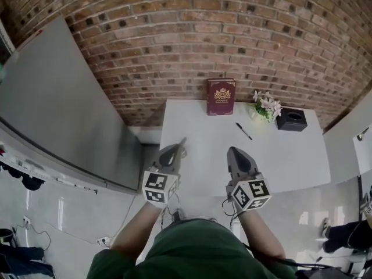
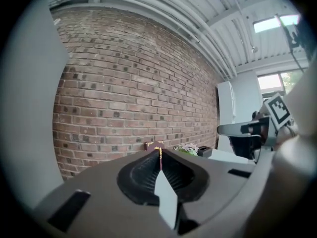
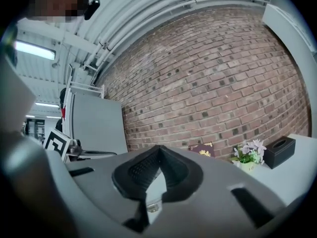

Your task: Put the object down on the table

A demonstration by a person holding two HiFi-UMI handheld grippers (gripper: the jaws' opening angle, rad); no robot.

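Note:
A white table [image 1: 197, 127] stands against a brick wall. On it a maroon book [image 1: 221, 96] stands upright at the wall, and a black pen [image 1: 243, 131] lies to its right. My left gripper [image 1: 182, 140] hovers over the table's near left part, shut, with nothing between its jaws; in the left gripper view the tips [image 2: 159, 150] meet. My right gripper [image 1: 232, 150] is over the near middle, also shut and empty, its jaws [image 3: 158, 148] touching at the tip. Both point toward the book [image 2: 151, 145], which is well beyond them.
A small pot of pale flowers [image 1: 267, 106] and a black tissue box [image 1: 291, 120] sit at the table's back right. A large grey panel [image 1: 58, 115] leans at the left of the table. A person's legs [image 1: 349, 234] show at the far right on the floor.

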